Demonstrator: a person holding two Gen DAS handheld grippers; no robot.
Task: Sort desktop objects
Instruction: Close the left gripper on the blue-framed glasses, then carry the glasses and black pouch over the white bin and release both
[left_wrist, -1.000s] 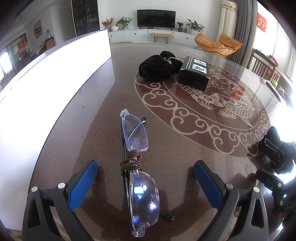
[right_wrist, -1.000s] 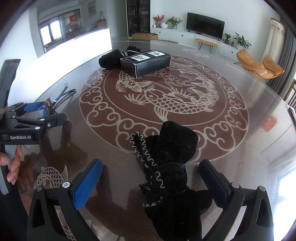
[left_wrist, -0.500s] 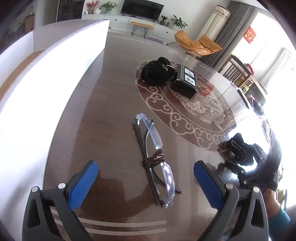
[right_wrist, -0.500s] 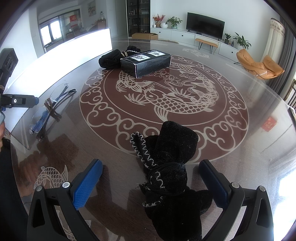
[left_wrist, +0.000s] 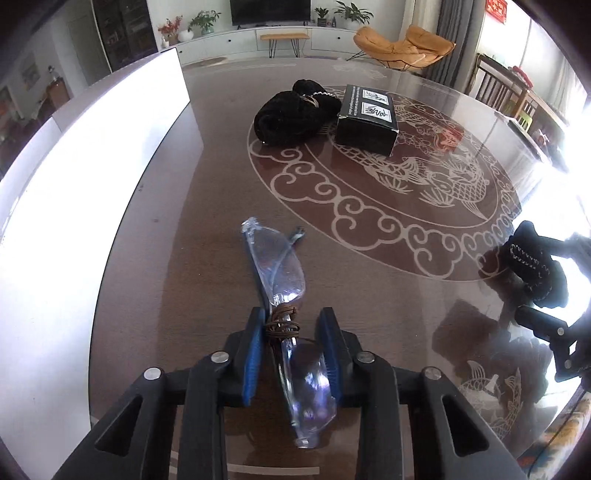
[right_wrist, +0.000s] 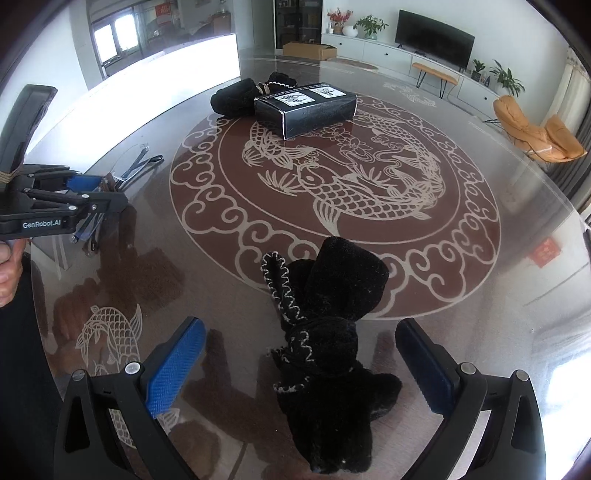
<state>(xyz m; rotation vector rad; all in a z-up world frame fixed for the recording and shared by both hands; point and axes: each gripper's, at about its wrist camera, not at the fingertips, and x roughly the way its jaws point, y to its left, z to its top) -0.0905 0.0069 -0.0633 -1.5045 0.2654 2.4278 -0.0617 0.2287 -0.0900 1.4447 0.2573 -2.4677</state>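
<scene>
Black box (left_wrist: 367, 120) sits far beyond glasses (left_wrist: 282, 295) clamped by left hand-held gripper (left_wrist: 291, 332).

Folded clear glasses (left_wrist: 280, 291) bound with brown cord lie flat on my tabletop (left_wrist: 207, 206); black glove (right_wrist: 328, 332) nearby; black box (right_wrist: 306, 107) farther.

My count on the table (right_wrist: 517, 280)

One pair of glasses (left_wrist: 280, 266), one black box (right_wrist: 306, 107), two black gloves: one (right_wrist: 325, 354) nearer me than the box, one (right_wrist: 236, 98) touching its far side.
</scene>
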